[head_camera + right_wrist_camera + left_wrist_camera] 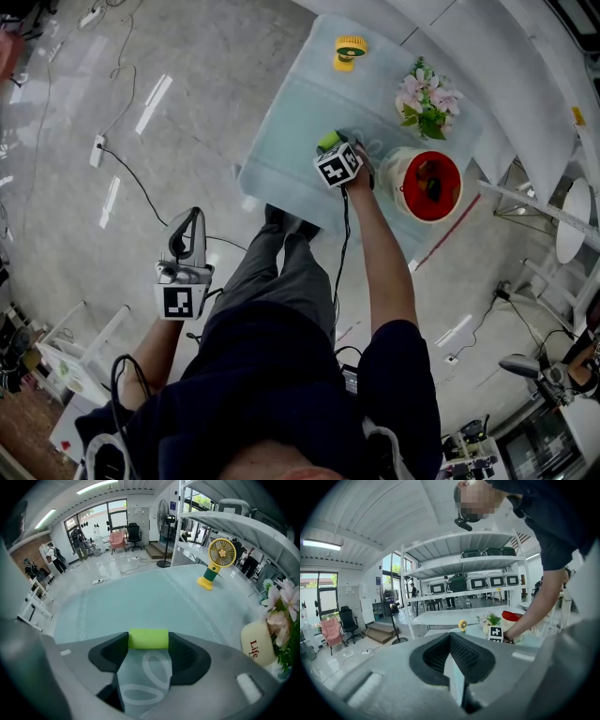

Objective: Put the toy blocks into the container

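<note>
A lime-green toy block (148, 639) sits squarely between the pads of my right gripper (148, 641), touching both, just above the pale blue tablecloth (140, 597). In the head view that gripper (330, 143) points steeply down near the table's middle, with the green block (327, 140) at its tip. The red container (450, 169) with a white outer wall stands a short way to its right and holds a few dark pieces. My left gripper (187, 236) hangs off the table over the floor; its jaws (451, 637) are together and hold nothing.
A yellow toy fan (350, 49) stands at the table's far end, also seen in the right gripper view as the fan (216, 560). A pot of pink flowers (427, 98) and a cream cup (257, 644) stand behind the container. Cables cross the floor (122, 141).
</note>
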Demonstrator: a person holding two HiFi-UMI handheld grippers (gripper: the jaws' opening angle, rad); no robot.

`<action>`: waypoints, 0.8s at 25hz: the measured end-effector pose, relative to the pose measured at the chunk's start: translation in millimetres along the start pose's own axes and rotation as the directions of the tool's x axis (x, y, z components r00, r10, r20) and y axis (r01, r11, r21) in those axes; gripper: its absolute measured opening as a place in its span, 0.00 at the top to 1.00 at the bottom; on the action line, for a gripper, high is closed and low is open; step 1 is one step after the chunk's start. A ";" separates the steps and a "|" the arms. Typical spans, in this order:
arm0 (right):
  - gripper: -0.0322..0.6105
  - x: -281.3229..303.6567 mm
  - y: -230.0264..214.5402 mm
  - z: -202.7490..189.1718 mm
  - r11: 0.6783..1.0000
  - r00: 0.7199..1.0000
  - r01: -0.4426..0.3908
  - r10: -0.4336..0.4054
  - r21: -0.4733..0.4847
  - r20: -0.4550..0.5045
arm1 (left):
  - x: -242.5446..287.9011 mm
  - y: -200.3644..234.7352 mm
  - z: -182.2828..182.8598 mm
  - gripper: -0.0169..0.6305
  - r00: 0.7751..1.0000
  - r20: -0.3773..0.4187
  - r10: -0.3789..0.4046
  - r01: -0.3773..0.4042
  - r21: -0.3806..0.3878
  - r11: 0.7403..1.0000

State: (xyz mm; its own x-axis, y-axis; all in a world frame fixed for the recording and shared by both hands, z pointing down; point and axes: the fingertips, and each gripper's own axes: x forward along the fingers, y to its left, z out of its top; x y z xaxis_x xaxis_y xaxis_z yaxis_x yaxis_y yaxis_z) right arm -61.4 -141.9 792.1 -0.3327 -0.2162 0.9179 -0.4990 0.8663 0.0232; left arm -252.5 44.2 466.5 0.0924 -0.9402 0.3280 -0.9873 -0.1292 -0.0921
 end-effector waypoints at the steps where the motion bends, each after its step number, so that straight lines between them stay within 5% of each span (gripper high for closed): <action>1: 0.53 -0.3 0.1 -0.2 1.000 1.000 -0.002 0.002 0.005 0.004 | 0.0 -0.3 -0.2 0.97 1.000 -0.001 0.001 -0.001 -0.001 1.000; 20: 0.54 -78.4 -10.8 28.7 0.993 0.988 0.079 -0.090 0.088 0.129 | 6.6 -13.7 14.6 0.97 0.998 0.037 -0.041 0.041 -0.001 0.999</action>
State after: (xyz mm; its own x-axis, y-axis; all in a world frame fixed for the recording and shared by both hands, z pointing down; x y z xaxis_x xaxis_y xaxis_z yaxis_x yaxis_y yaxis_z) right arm -52.9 -147.2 708.5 -0.3866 -0.3495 0.8535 -0.5924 0.8033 0.0606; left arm -236.5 35.2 456.3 0.1375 -0.9450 0.2969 -0.9828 -0.1675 -0.0780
